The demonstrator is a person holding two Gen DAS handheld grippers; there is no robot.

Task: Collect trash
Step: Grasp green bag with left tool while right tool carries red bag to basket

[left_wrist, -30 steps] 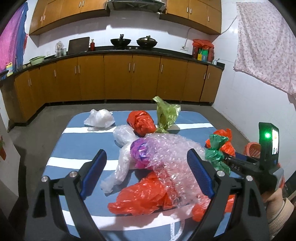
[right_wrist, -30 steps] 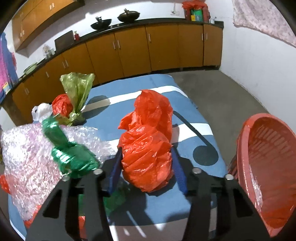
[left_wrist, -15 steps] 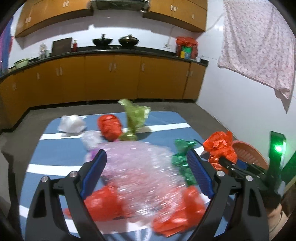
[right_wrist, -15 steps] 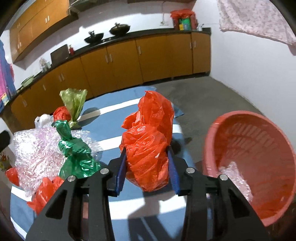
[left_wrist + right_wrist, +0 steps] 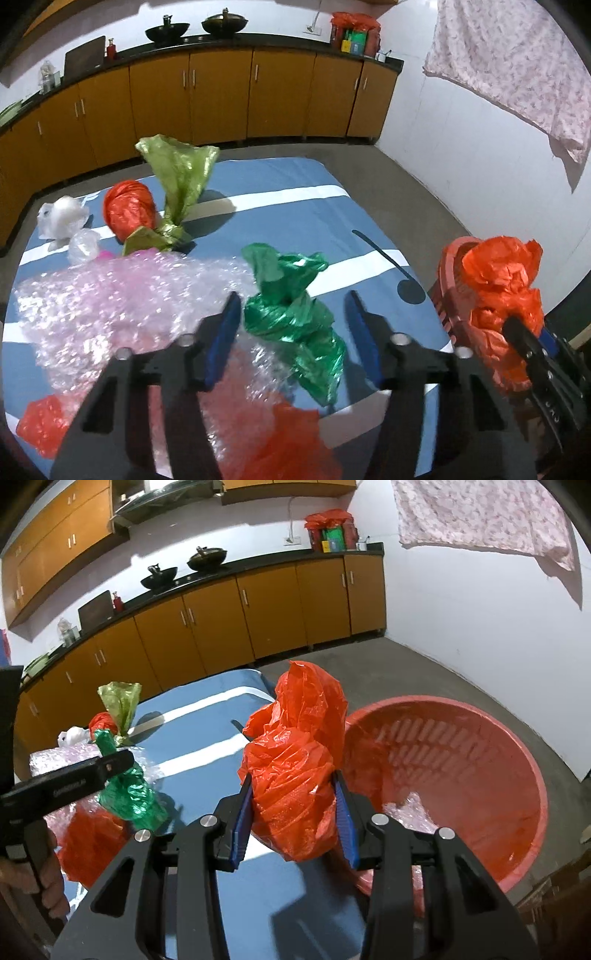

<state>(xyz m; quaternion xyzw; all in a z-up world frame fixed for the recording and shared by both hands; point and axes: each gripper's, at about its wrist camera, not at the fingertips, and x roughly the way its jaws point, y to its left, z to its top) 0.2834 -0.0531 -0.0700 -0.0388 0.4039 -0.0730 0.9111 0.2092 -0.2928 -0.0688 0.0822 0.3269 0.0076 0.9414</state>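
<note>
A crumpled dark green bag (image 5: 291, 321) lies on the blue striped table (image 5: 295, 199). My left gripper (image 5: 291, 295) straddles it with its jaws closing. The left pad is at the bag, and a gap shows at the right pad. My right gripper (image 5: 292, 777) is shut on a red plastic bag (image 5: 295, 760), held up at the table's right edge beside the red basket (image 5: 461, 738). The left wrist view shows that same red bag (image 5: 502, 288) in front of the basket (image 5: 450, 280).
Pink bubble wrap (image 5: 122, 295) spreads over the table's left side. Behind it stand an olive-green bag (image 5: 177, 184), a red bag (image 5: 127, 210) and a white bag (image 5: 62, 214). More red bags (image 5: 291, 435) lie near the front edge. Bubble wrap (image 5: 410, 808) sits inside the basket.
My left gripper swung right from the bubble wrap to the green bag and its jaws narrowed. My right gripper carried the red bag right, from above the table to the basket's edge.
</note>
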